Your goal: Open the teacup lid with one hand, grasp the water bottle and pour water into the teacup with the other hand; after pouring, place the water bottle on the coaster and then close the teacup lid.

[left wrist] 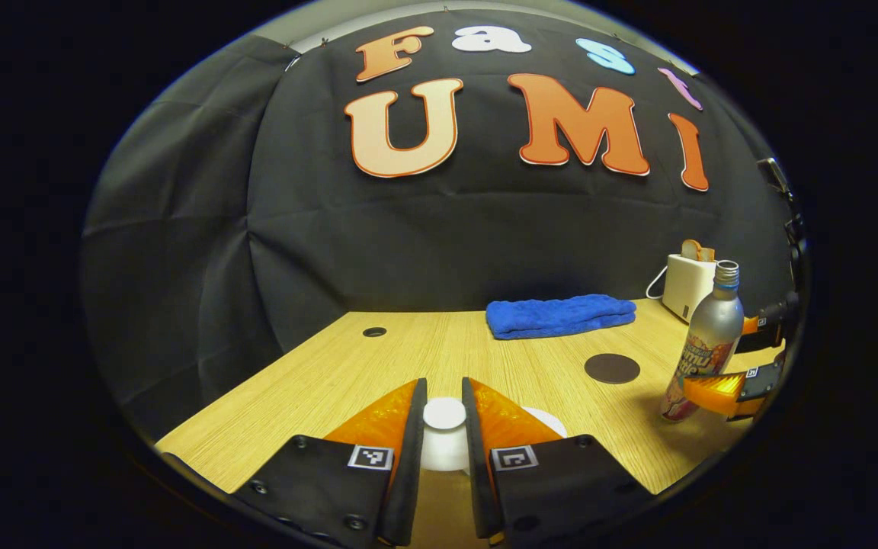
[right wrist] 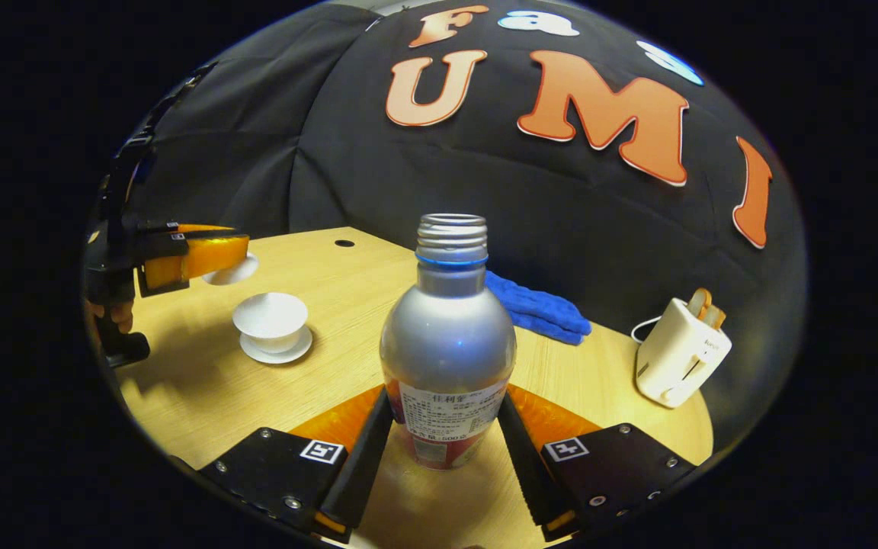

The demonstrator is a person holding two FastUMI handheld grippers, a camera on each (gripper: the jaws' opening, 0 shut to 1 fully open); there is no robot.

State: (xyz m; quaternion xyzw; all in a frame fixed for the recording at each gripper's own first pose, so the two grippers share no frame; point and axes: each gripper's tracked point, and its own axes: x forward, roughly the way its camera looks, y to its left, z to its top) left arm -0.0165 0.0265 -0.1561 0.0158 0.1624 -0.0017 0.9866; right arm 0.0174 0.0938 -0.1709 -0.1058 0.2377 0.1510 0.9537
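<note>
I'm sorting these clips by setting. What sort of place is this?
Probably a staged recording booth, not a real kitchen: black cloth walls in a wooden table set with household props, a white toaster, a folded blue towel and a teacup.

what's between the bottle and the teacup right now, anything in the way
Nothing visible. In the right gripper view, bare table lies between the water bottle and the open teacup; the left gripper holds the lid up beside it.
</note>
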